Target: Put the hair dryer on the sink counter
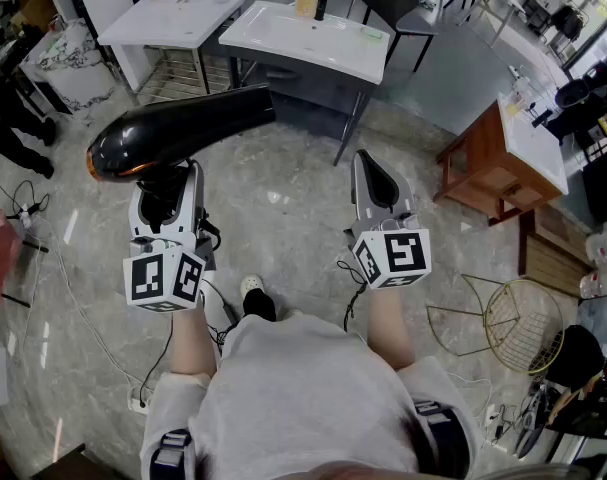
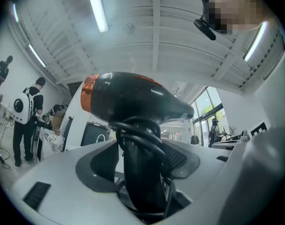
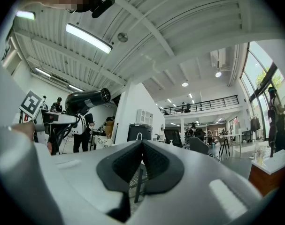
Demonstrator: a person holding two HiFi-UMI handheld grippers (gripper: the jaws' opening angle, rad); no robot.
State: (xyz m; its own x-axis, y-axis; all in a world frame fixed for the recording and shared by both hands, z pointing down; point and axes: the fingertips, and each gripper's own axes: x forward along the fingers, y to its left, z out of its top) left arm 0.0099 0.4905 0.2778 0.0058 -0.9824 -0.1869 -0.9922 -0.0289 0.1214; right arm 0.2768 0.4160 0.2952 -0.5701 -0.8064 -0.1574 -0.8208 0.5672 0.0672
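Hair dryer [image 1: 178,128], left of frame, is gripped by its handle in the left hand-held gripper [image 1: 169,190]. Being top-heavy, it may twist loose before reaching the table [image 1: 328,53] above.

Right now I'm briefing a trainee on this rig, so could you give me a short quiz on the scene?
1. True or false: the dryer is held over the floor, short of the sink counter.
2. The left gripper grips the dryer by its: A) nozzle B) handle C) rear ring.
3. Fill in: the right gripper is empty, its jaws ____.

Key: 1 true; 2 B; 3 shut.
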